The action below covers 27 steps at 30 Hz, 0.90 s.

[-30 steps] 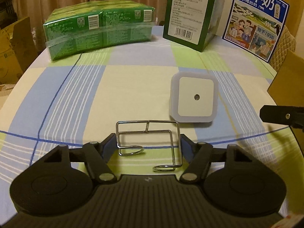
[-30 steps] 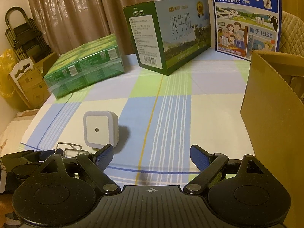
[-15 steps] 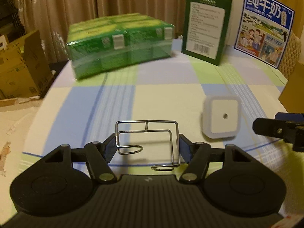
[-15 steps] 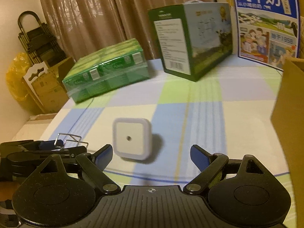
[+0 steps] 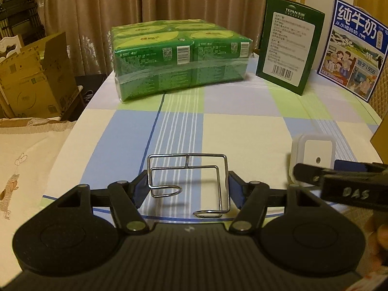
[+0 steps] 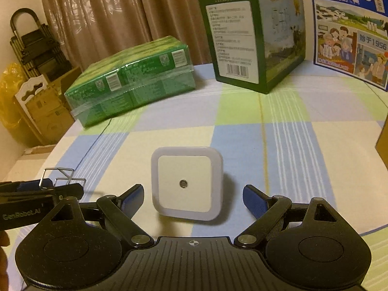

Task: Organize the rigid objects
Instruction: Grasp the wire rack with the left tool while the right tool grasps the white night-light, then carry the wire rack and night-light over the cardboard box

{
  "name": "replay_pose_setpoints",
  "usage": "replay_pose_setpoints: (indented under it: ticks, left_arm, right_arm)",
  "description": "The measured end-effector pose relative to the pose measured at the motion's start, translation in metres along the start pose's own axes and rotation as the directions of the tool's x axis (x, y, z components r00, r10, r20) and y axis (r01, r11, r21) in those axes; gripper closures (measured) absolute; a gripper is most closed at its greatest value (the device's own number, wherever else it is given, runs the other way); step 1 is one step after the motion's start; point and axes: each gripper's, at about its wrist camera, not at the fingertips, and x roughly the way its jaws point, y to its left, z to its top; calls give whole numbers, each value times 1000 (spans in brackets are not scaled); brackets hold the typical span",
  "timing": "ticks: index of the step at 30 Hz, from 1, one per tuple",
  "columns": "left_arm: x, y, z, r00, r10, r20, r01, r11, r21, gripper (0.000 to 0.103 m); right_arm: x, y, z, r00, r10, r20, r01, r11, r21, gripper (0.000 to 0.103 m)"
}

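Left claw point(image 5: 188, 190), at lower centre of the left wrist view, is closed on a bent wire holder point(image 5: 189, 181); its blue pads press the holder's two sides, and the chrome frame juts forward above the checked bench point(image 5: 242, 131). Right claw point(image 6: 192, 198), at lower centre of the right wrist view, stands wide apart with nothing gripped; a white square night light point(image 6: 186, 184) with a small dark sensor at its middle stands on the bench between and just beyond the two blue pads, which do not touch it. In the left wrist view the night light appears at right of centre, partly hidden behind the right claw's dark arm, which enters from the right edge. In the right wrist view the left claw with the wire holder enters at the lower left edge, near the night light but apart from it. At the back of the bench lie a wrapped green pack point(image 5: 179, 58) in the upper centre of the left view, a dark green carton point(image 5: 288, 46) upright to its right, and a blue printed carton point(image 5: 354, 51) at the upper right. A brown cardboard edge point(image 6: 383, 138) shows at the right margin of the right view. Brown curtains point(image 5: 145, 12) hang behind, and cardboard boxes point(image 5: 31, 80) stand at the left beyond the bench.
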Motion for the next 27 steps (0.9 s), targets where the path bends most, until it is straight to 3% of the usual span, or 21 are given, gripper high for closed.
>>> replay_pose_setpoints:
  ticks: [4,5,6,7,16,27]
  left_arm:
    - [0,-2,0,1000,-5,3,5,1000,1,41]
    - [1,-2,0,1000,-6,2,6,1000,3,41]
    - [1,-3,-1,1000,-6,0,6,1000,3,41]
    - [2,-3,-1,1000,-7,0,7,1000,4,41]
    - [0,-16,-3,998,-59,9,58,998,30,41]
    - [-43,-46,-7,985,-151,82,145,986,80,41]
  right_arm:
    - [9,5,-1,1000,-15,3,15,1000,-17,18]
    - [10,4,0,1000,-15,4,15,1000,-14,21]
    - [11,4,0,1000,-17,5,17,1000,-17,40]
    - [11,5,0,1000,-18,2,18,999,-33,41]
    - [-7,-11,0,999,-44,-2,44,998,-43,41]
    - [-76,-30,8,997,-36,61,36,999,4,41]
